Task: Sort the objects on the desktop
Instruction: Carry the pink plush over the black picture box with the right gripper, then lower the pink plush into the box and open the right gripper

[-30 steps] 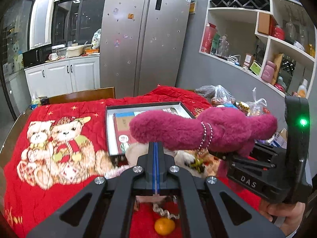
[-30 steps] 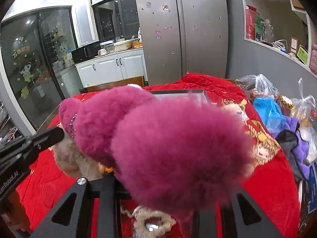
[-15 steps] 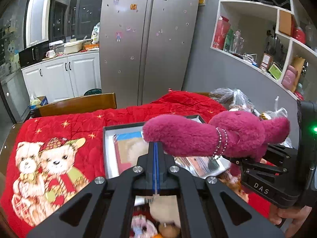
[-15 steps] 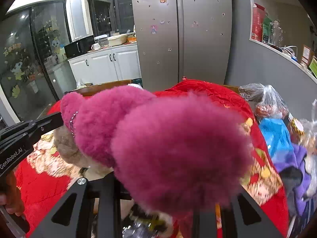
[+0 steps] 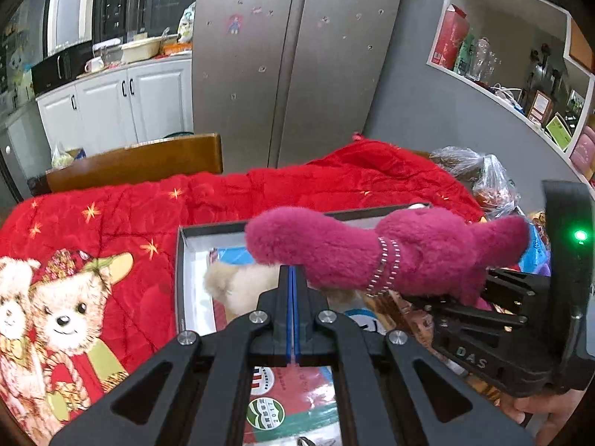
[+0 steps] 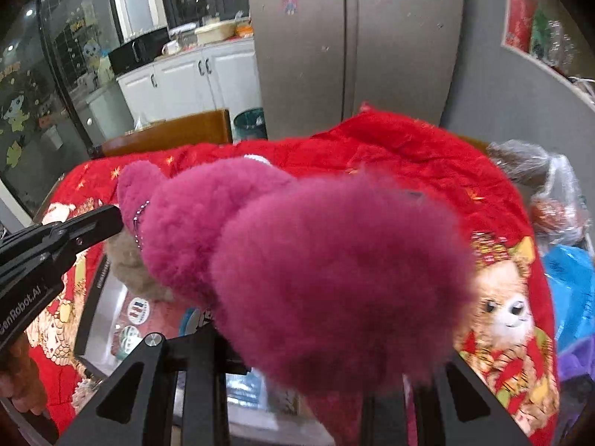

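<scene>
Your pink plush lies level, long axis left-right, over the tray. Both grippers tilt down: right gripper jaws narrow, clamped on plush; left gripper jaws fully closed, holding nothing visible.

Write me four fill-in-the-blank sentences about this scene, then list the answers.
1. The plush toy gripped by the right tongs is dark ____.
2. The quilt covering the table is ____.
3. The left tongs are fully ____.
4. The animals pictured on the quilt are ____.

Answers: pink; red; shut; bears
</scene>
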Motion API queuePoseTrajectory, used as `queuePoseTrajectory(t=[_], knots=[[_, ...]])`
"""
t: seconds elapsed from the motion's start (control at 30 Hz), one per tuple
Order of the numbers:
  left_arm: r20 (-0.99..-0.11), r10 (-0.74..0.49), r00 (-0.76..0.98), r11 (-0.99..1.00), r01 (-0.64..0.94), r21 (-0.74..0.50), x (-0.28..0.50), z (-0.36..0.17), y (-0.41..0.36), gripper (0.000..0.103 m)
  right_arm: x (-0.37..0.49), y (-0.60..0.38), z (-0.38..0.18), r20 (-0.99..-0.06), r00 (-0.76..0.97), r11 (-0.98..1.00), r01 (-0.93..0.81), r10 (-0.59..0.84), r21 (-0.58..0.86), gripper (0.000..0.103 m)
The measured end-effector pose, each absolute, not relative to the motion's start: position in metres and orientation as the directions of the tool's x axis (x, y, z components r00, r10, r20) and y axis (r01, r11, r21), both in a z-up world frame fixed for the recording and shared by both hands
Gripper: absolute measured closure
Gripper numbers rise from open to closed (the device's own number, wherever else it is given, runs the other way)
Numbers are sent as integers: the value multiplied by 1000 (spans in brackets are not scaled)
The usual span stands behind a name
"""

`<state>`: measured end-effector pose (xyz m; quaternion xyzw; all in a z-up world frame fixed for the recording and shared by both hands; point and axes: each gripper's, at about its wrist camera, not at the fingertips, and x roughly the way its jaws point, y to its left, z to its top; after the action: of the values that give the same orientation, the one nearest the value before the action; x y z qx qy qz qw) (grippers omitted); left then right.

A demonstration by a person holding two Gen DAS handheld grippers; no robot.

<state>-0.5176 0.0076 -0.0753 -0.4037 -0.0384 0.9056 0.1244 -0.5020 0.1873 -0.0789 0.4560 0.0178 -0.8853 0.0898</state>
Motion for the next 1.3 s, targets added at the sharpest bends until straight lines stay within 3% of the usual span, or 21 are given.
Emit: queuePoseTrajectory(t=[0.23,0.63,0.77,0.93,0.97,1.0,1.03,1.07,1.1,1.3], knots=[[-738,241,-631,-970,-188,-156,-526,-95,2,103,-521,177,-121,-862,-481,-978,199,-160,71,73],[-738,233,-633,-971,-195,-139,-525,-97,2,103,-548,174,-123,-860,-498,-982,187,-112,20,73],[-737,227,-637,-972,-198,-128,-524,-96,4,103,-547,177,-120,-862,-484,-980,187,-149,64,68],[-728,200,-656,-977,-185,-103,-519,-87,6,100,-543,171,-116,-857,-501,-980,198,-117,18,62],[-724,195,-662,-978,-183,-96,-517,-84,6,91,-542,170,-115,-857,-500,-980,198,-120,22,56],[-718,192,-669,-979,-186,-88,-515,-80,7,69,-542,169,-113,-856,-502,-980,198,-123,25,53],[-711,185,-678,-979,-187,-77,-514,-77,8,53,-542,168,-112,-854,-506,-980,200,-122,22,49],[-694,167,-701,-983,-176,-58,-511,-74,9,27,-540,169,-110,-852,-510,-979,201,-120,18,46],[-678,154,-719,-985,-166,-48,-509,-71,9,20,-539,168,-109,-850,-513,-979,203,-118,13,44],[-661,155,-734,-984,-175,-37,-504,-61,11,19,-535,166,-98,-837,-538,-982,191,-98,-8,41]])
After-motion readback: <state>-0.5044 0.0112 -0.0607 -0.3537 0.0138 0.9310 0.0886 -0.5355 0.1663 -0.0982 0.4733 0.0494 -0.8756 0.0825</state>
